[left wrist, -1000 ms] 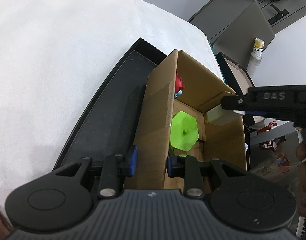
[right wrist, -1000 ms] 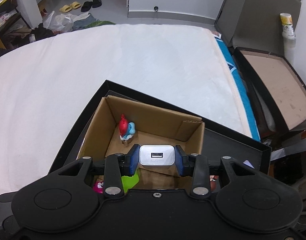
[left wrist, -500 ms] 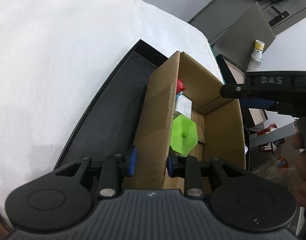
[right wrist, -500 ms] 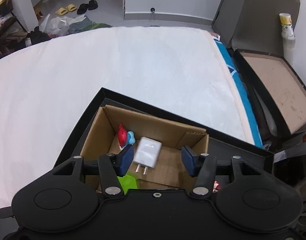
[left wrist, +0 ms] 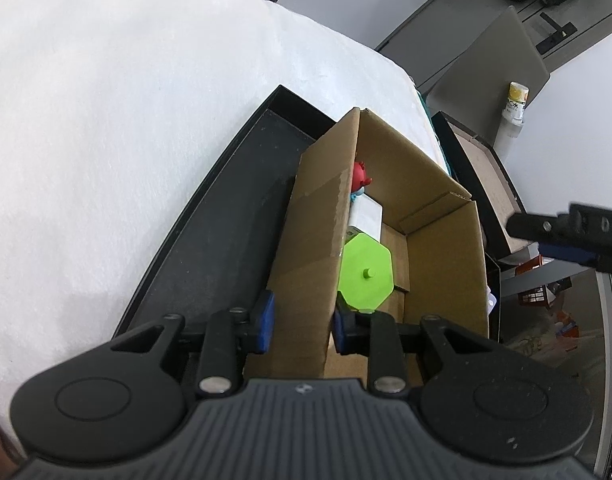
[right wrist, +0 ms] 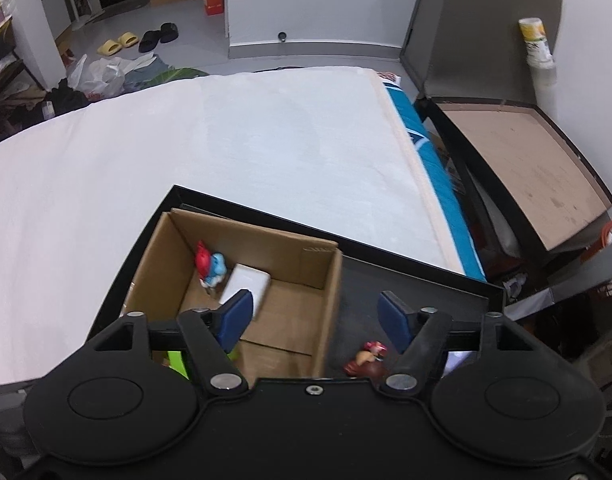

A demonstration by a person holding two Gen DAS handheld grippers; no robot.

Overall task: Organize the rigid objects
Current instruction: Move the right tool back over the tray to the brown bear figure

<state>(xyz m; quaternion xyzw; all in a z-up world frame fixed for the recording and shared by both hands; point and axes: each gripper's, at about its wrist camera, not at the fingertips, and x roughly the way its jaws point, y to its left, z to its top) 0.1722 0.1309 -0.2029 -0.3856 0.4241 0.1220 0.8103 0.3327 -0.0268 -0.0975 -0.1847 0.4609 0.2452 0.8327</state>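
Observation:
A cardboard box (left wrist: 438,184) (right wrist: 290,248) stands in a black tray (left wrist: 234,216) (right wrist: 418,280) on a white bed. Inside lie a white charger (left wrist: 368,216) (right wrist: 248,282), a red-and-blue figurine (left wrist: 359,178) (right wrist: 210,266) and a green octagonal lid (left wrist: 366,272). My left gripper (left wrist: 300,326) is shut on the box's near left wall. My right gripper (right wrist: 312,316) is open and empty above the box's right wall; it also shows in the left wrist view (left wrist: 566,236). A small brown-and-red figurine (right wrist: 368,358) lies in the tray right of the box.
The white bed (right wrist: 226,140) spreads beyond the tray. To the right lie a blue-patterned mattress edge (right wrist: 426,184), a brown board in a black frame (right wrist: 526,160) and a bottle (right wrist: 536,42). Bags and slippers lie on the floor at the far left.
My right gripper opened and let go of the white charger, which dropped into the box beside the figurine. The right gripper then moved up and to the right. The left gripper kept its hold.

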